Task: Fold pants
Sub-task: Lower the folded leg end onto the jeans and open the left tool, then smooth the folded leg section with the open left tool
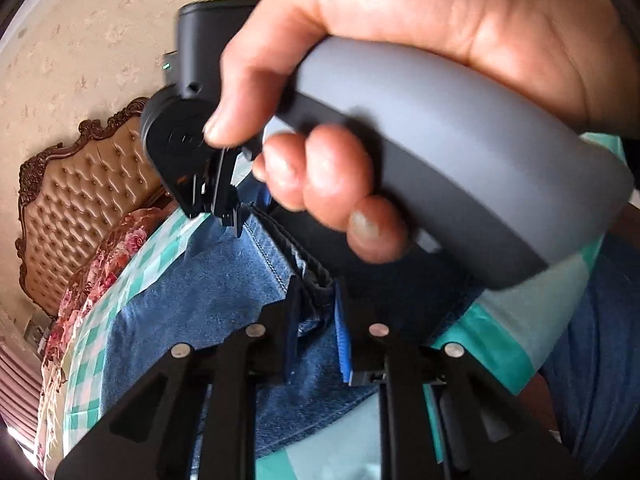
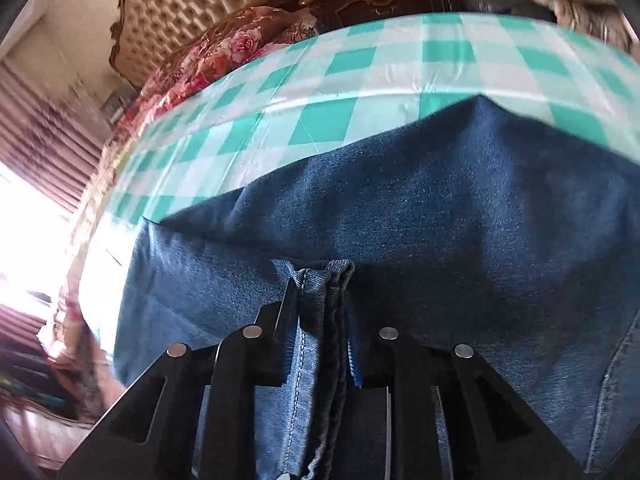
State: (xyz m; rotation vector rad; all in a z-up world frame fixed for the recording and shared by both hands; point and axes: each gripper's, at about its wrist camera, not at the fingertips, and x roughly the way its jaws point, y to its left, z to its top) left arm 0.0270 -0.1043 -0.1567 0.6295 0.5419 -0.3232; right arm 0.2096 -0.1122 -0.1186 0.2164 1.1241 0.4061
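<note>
Both grippers on the jeans, which lie on the checked cloth.

L gripper [image 1: 316, 320]: jaws narrow, a dark denim edge of the jeans [image 1: 192, 300] runs between the pads; can't tell if pads still press it. R gripper [image 2: 322, 320]: bunched hem w/ seam stitching sits between the fingers, filling the gap, looks grasped. In the L view the R hand [image 1: 400, 92] wraps a grey handle just above the jeans, w/ that gripper's black tips down at the denim edge. Jeans spread flat over the green-white checked cloth [image 2: 360, 80], far edge forming a corner near the cloth's middle. Tufted headboard [image 2: 192, 4] and floral bedding [image 2: 224, 52] behind; curtains at L, blurred.
</note>
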